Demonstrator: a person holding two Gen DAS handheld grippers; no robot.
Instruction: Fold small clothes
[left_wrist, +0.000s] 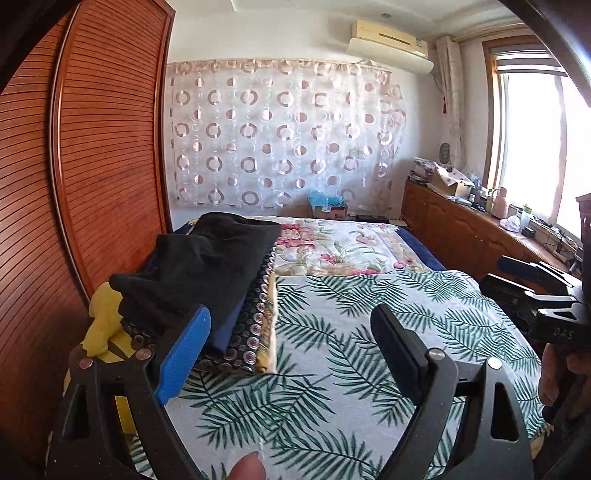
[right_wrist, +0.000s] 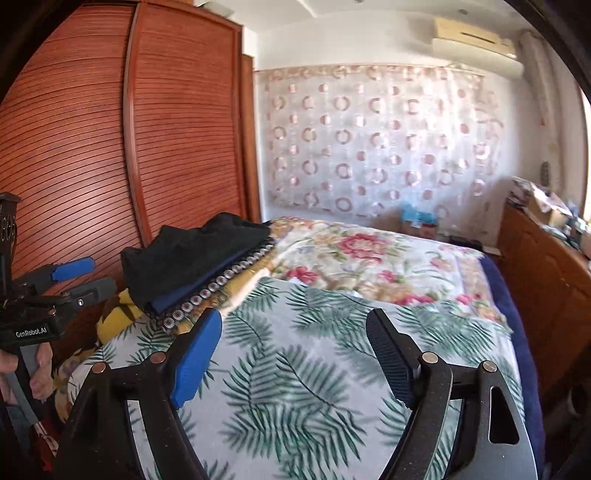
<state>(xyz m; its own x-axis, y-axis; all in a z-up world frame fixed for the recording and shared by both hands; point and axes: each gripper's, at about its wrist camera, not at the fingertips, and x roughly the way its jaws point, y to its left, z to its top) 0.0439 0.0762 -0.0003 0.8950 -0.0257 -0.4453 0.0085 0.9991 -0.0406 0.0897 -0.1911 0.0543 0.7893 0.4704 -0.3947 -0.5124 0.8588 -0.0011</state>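
A stack of folded clothes (left_wrist: 221, 273) lies on the left of the bed: a black garment on top, a navy piece and a circle-patterned piece under it; it also shows in the right wrist view (right_wrist: 192, 258). A yellow garment (left_wrist: 103, 325) lies crumpled beside the stack, at the bed's left edge. My left gripper (left_wrist: 291, 347) is open and empty above the palm-leaf cloth (left_wrist: 351, 332), just right of the stack. My right gripper (right_wrist: 295, 354) is open and empty over the same cloth (right_wrist: 303, 369). Each gripper shows at the edge of the other's view.
A floral quilt (left_wrist: 332, 247) covers the far part of the bed. A slatted wooden wardrobe (left_wrist: 92, 147) stands close on the left. A wooden cabinet (left_wrist: 461, 229) with clutter runs under the window on the right. A cardboard box (left_wrist: 328, 210) sits beyond the bed.
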